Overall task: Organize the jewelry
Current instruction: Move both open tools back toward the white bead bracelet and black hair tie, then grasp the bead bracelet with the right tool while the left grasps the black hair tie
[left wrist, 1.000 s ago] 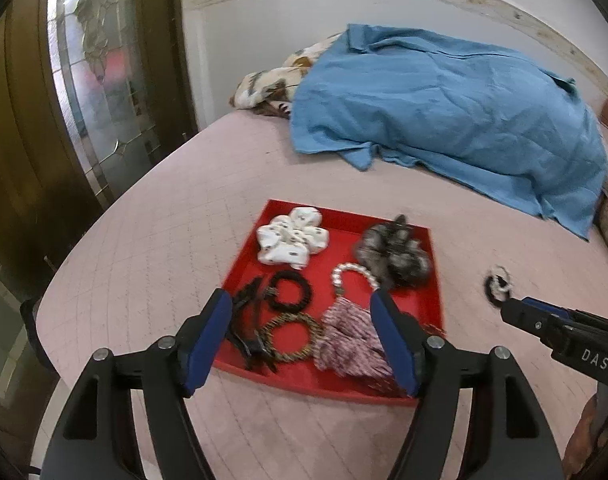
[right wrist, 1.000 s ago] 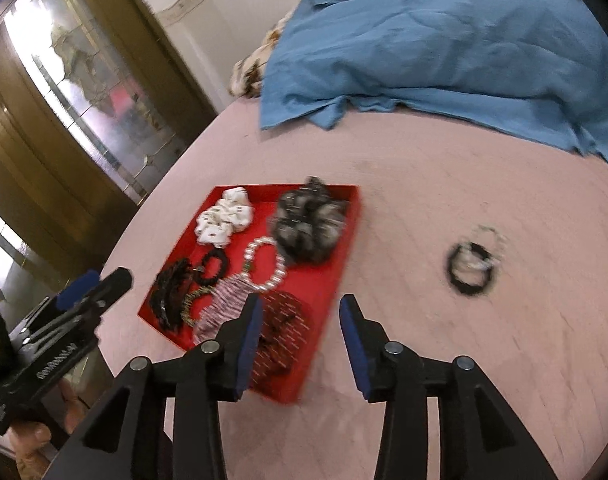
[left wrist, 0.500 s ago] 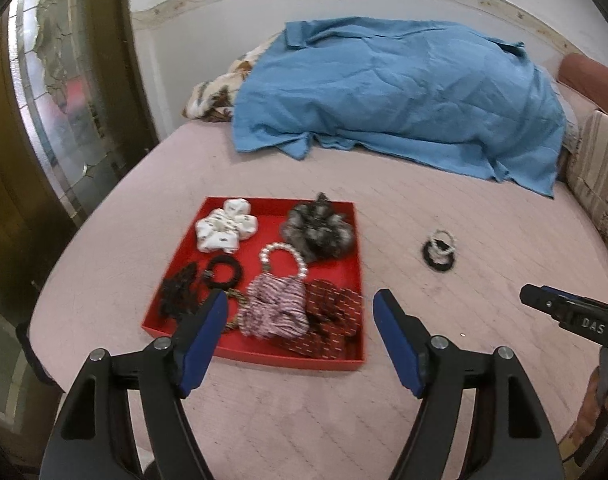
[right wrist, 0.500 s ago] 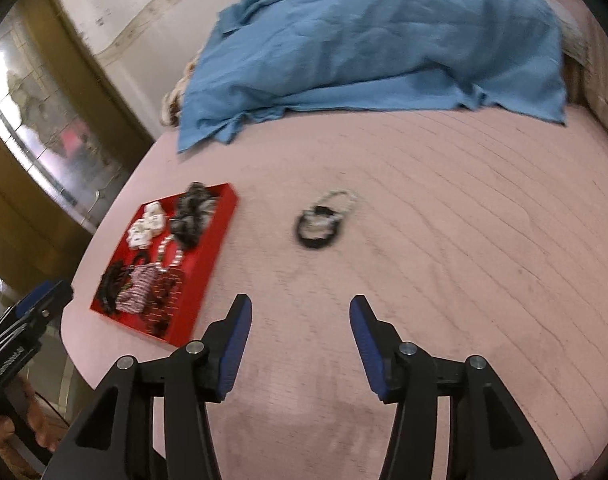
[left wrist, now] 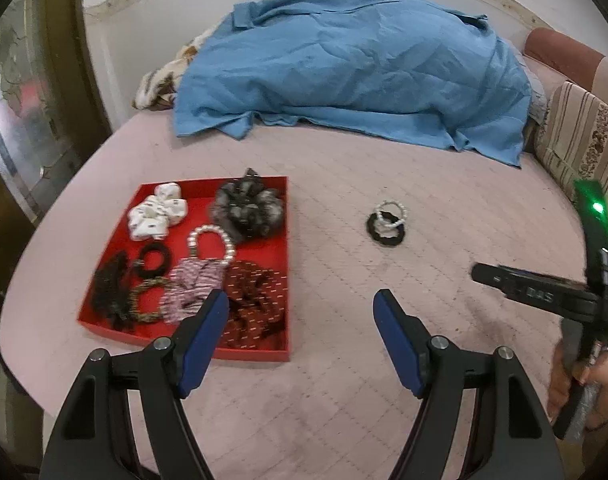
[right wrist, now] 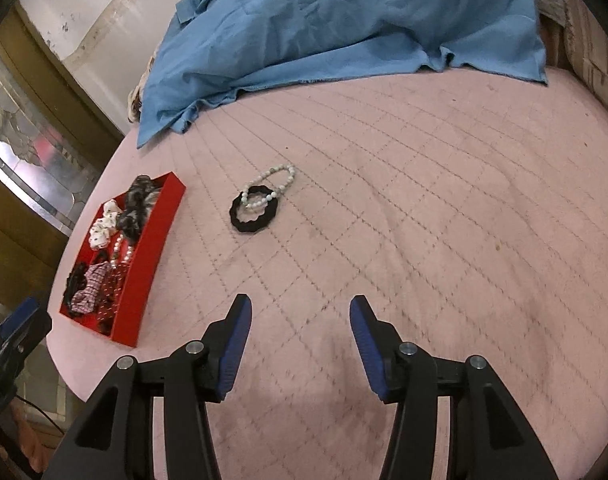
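Both grippers are hanging released over the bedspread [right wrist: 424, 200] — left gripper [left wrist: 302, 312] beside the tray [left wrist: 260, 354], right gripper [right wrist: 300, 320] facing the black band [right wrist: 254, 216] and beads [right wrist: 270, 180].

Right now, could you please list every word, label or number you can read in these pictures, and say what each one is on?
"DAS", seen upside down: white letters on the black body of the right gripper in the left wrist view.
White lettering on the left gripper at the edge of the right wrist view: cut off and blurred, unreadable.
Nothing else carries text.
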The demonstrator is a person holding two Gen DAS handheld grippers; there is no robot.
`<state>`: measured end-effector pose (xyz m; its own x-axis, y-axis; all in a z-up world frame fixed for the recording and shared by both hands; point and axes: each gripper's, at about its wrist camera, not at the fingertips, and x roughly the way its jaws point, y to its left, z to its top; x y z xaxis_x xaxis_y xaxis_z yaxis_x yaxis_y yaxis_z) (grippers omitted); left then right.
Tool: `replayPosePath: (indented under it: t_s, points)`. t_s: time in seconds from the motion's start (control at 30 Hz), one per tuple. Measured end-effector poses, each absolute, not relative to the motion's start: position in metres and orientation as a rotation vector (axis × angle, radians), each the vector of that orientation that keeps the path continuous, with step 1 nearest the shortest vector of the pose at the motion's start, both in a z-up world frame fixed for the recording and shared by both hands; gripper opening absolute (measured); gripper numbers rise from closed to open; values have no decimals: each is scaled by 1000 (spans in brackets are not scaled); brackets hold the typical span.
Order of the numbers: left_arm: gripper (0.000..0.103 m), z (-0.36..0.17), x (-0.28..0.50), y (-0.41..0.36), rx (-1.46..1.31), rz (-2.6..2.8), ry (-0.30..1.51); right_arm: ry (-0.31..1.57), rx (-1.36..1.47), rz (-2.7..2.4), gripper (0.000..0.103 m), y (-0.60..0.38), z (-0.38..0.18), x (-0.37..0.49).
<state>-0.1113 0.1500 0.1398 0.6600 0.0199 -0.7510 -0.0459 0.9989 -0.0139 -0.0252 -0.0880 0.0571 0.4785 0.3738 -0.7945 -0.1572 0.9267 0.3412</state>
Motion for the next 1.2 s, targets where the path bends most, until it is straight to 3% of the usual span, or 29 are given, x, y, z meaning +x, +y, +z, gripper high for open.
replayPosePath:
  t_s: [0.5,0.87,0.97,1.03,1.1,1.2]
  points:
    - [74,101,-40,131,-180,-78,918,1032,39,323,55,-40,23,114]
    - [74,82,-7,108,-141,-116,951,1053,-131,162,52,-56,11,128]
    - [64,73,6,103,-148,-127,971,1072,-99,114,52,-89,12,122]
    - [50,66,17,101,-158,-134,992,1086,-77,92,52,-111,13,113]
    - [43,61,27,98,-170,-142,1004,1094,-59,84,52,-128,13,101]
    - [42,53,45,95,-175,-141,1002,1089,-44,86,52,-141,14,83]
